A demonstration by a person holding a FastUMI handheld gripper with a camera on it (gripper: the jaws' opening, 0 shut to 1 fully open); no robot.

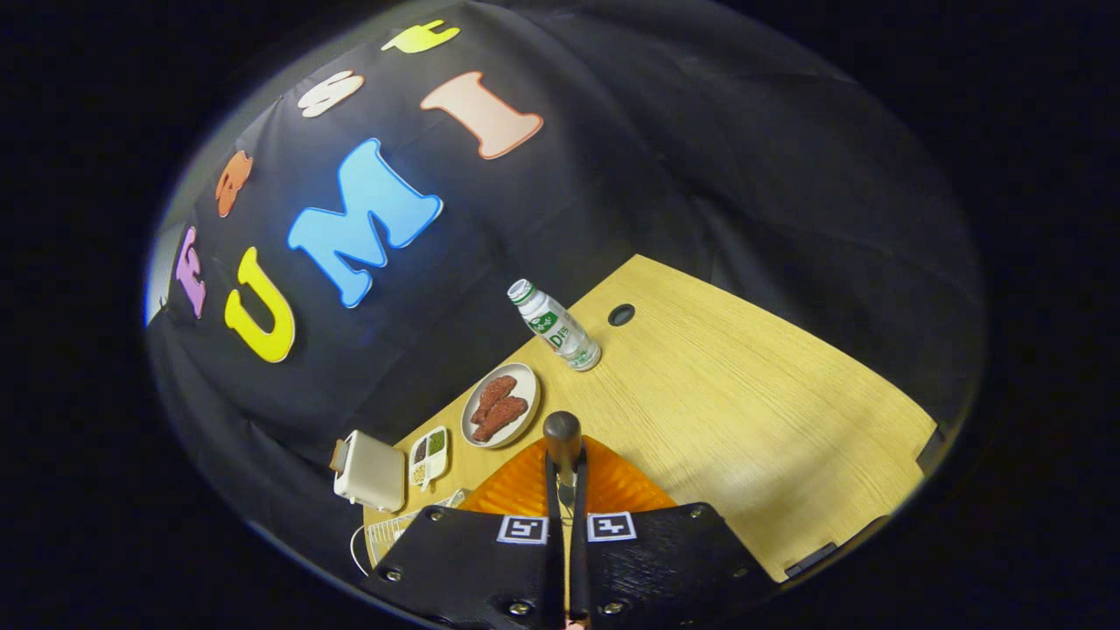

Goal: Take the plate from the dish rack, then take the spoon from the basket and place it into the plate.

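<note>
Your claw (566,490) is pressed together on the spoon (563,446); both fingers pinch its handle, and the spoon runs straight forward along the line of the fingers, its rounded dark end poking out just past their tips. Take the orange plate (525,490) as your landmark: it lies on the wooden tabletop (744,411) directly beneath and just ahead of the claw, showing on both sides of the fingers, so the spoon's far end hangs over the plate's far rim rather than its middle; whether it touches the plate or rides above it cannot be told from this view. That is the relation your coming move turns on, as I judge it: the spoon is aligned fore-and-aft over the plate, so you need to lower it, and perhaps draw back a little, so that it settles inside the rim before you let the fingers spread.

Just beyond the orange plate sits a pale dish of reddish-brown food (500,406); beyond that again stands a small bottle (555,326), leaning in this view; to the plate's left are a little divided tray (430,455) and a cream toaster (370,471); the white wire of the dish rack (394,528) shows at the plate's near-left side. Mind the food dish; it is the nearest thing the spoon's tip could knock if you push forward.
</note>
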